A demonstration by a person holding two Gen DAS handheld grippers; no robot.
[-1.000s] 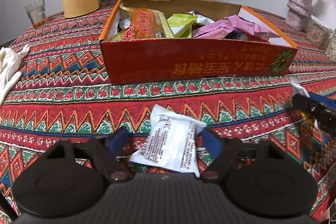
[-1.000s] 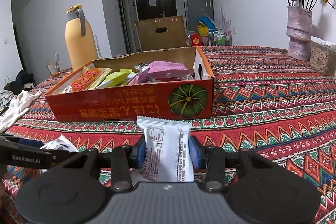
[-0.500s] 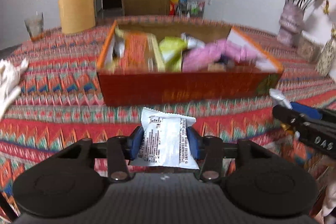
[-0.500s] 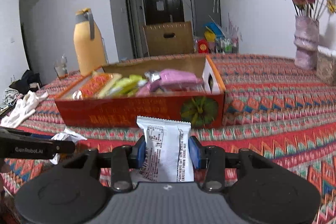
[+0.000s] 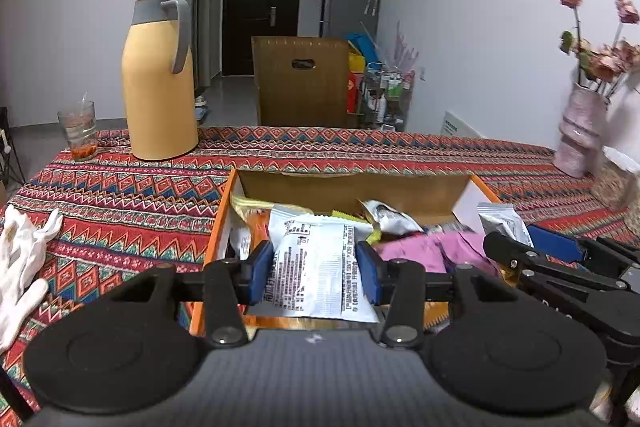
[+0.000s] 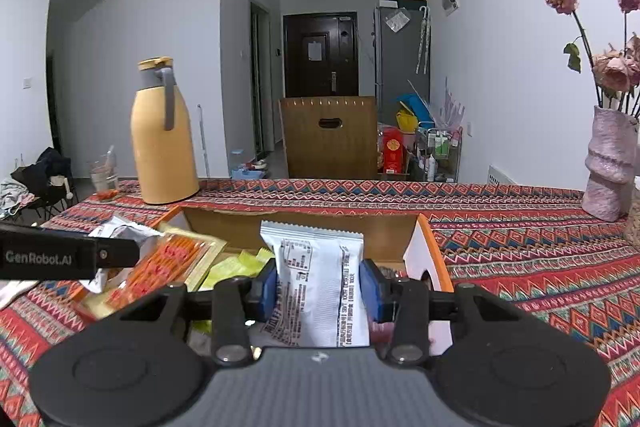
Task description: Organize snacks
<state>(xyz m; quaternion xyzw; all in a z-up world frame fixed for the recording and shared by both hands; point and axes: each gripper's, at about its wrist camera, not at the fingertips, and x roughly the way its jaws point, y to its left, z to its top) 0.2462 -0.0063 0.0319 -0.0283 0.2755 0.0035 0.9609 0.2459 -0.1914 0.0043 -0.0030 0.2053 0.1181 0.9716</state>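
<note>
1. Snack packets are what we are sorting: we carry one white packet (image 5: 316, 267) in the left gripper (image 5: 316, 273) and a second white packet (image 6: 318, 283) in the right gripper (image 6: 318, 285).
2. Both tongs are pressed onto their packets. In each wrist view the blue pads bear on the packet's two long edges, so each is pinched across its width.
3. Each packet's long axis runs forward along the fingers, its crimped top edge pointing away from us and standing well past the fingertips.
4. The relation that matters, as we judge it: the open orange snack box (image 5: 216, 231) lies ahead of and below both tongs, and both packets already hang over its interior.
5. In the left wrist view our packet sits over the box's left part, above the snacks already inside, with the pink wrapper (image 5: 432, 251) just to its right.
6. In the right wrist view our packet sits over the box's right part, near the white end wall (image 6: 420, 251), with the orange-printed packet (image 6: 168, 263) and yellow-green ones to its left.
7. Neither hand is clearly nearer; the right gripper shows just beside the left one, so we judge the release needs room between them.
</note>
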